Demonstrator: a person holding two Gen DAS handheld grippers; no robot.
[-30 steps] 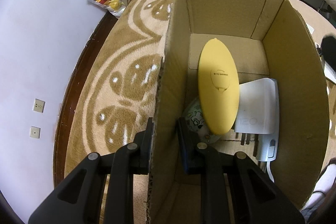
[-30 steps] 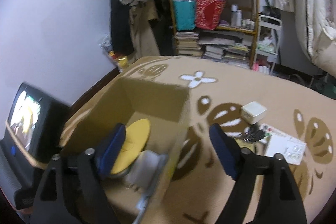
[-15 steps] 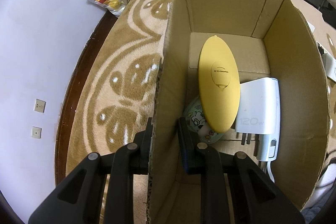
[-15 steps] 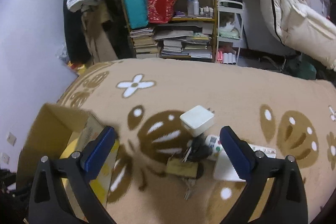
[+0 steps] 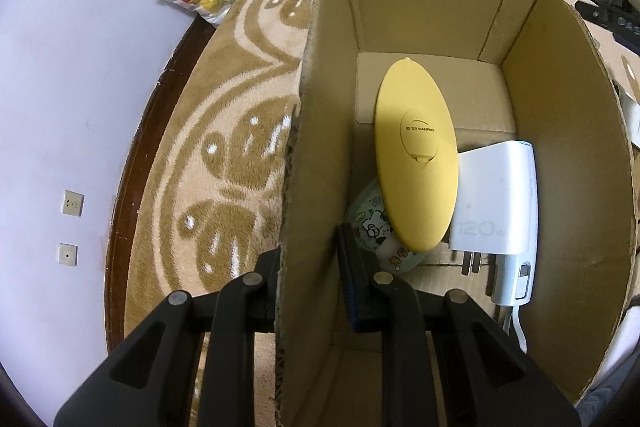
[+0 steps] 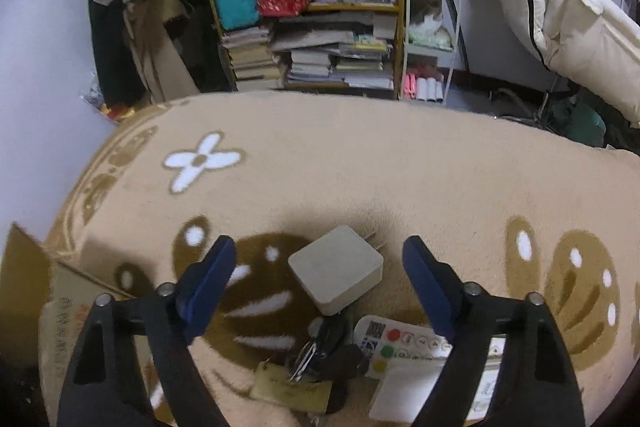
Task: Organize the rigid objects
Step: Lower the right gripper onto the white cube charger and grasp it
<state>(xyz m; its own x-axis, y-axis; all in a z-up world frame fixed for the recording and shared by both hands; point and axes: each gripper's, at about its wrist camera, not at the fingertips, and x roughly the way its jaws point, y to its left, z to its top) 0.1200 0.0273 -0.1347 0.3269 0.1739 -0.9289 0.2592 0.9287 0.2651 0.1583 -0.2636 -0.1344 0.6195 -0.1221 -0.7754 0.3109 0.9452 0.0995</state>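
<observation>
The white charger block (image 6: 335,273) on the rug (image 6: 360,171) looks to me rigid, smooth and light, so I would pinch its two flat side faces, clear of the prongs at its far corner. My right hand-held gripper (image 6: 320,269) tilts down over it, jaws wide either side and just closing in, not yet touching. My left hand-held gripper (image 5: 310,267) is clamped on the cardboard box (image 5: 316,155) wall.
</observation>
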